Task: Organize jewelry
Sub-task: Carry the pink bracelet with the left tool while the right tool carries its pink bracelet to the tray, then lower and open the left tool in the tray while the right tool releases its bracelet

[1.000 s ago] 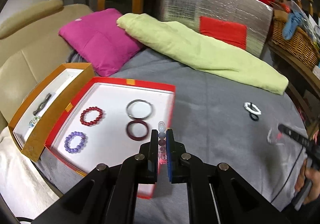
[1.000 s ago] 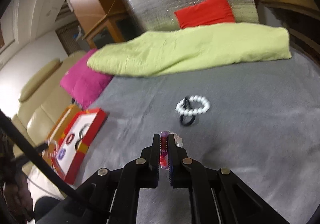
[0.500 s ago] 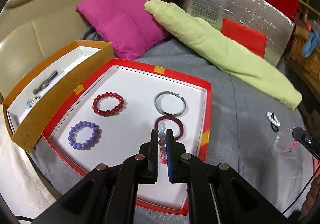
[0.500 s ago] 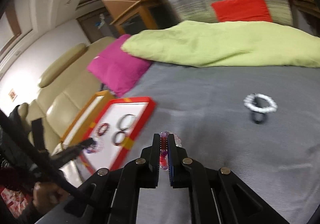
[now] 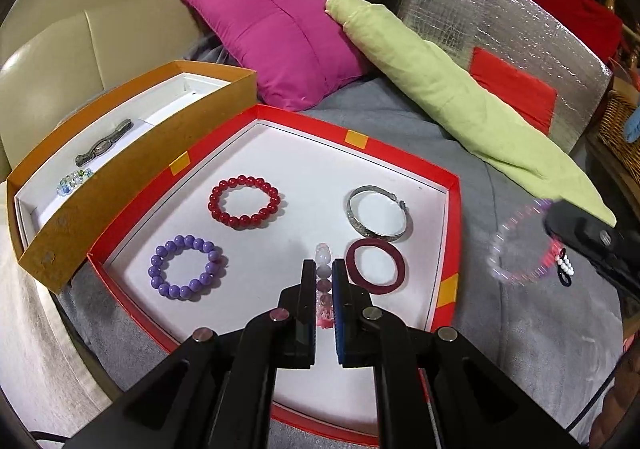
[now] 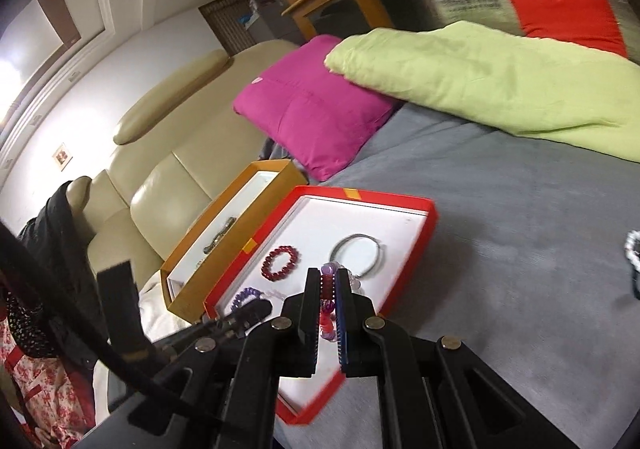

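My left gripper (image 5: 323, 273) is shut on a pale beaded bracelet (image 5: 323, 263) and holds it above the red tray (image 5: 451, 249). The tray holds a red bead bracelet (image 5: 244, 202), a purple bead bracelet (image 5: 184, 267), a silver bangle (image 5: 378, 212) and a dark red ring bangle (image 5: 375, 266). My right gripper (image 6: 328, 281) is shut on a pink and purple bracelet (image 6: 327, 295), near the tray's right edge (image 6: 424, 225). That bracelet shows blurred in the left wrist view (image 5: 520, 245).
An orange box (image 5: 132, 165) with a metal clasp and a glass bead bracelet stands left of the tray. A white bead bracelet and a black hair tie (image 5: 565, 269) lie on the grey cover. A magenta cushion (image 5: 280, 33) and a green blanket (image 5: 460, 105) lie behind.
Both grippers have moved left toward the tray. My left gripper now hangs over the tray's middle. My right gripper has come from the open cover to the tray's right edge.
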`<state>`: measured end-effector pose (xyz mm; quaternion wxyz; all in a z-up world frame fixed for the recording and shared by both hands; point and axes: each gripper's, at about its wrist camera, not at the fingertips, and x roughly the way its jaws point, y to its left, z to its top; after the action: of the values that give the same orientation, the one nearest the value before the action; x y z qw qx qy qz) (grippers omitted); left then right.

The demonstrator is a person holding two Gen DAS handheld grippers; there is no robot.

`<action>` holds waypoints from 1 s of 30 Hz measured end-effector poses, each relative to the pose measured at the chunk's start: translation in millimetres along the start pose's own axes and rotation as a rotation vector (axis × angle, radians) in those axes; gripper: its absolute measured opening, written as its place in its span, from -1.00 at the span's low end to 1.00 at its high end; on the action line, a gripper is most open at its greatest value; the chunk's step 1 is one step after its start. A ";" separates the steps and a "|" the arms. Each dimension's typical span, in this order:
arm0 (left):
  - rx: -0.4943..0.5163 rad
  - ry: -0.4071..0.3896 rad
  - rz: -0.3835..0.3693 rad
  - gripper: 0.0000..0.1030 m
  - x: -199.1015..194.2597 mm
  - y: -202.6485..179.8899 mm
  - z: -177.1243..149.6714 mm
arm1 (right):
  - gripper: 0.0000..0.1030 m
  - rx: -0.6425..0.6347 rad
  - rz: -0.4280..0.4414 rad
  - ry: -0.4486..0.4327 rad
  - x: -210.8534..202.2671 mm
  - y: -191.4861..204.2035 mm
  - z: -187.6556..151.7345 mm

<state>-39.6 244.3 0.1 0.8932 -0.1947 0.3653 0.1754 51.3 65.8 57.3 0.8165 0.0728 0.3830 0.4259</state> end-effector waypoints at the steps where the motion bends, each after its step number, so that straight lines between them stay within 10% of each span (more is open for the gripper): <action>1: 0.000 0.004 -0.002 -0.86 1.4 0.0 0.1 | -0.86 -0.001 0.003 0.008 7.5 1.3 3.8; 30: -0.064 0.106 -0.016 -0.85 30.1 19.1 -1.2 | -0.86 0.053 0.014 0.136 141.3 8.8 57.1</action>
<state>-28.8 265.4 -26.6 0.8672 -0.2352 0.4049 0.1692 133.5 189.3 21.4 0.7833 0.0679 0.4484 0.4251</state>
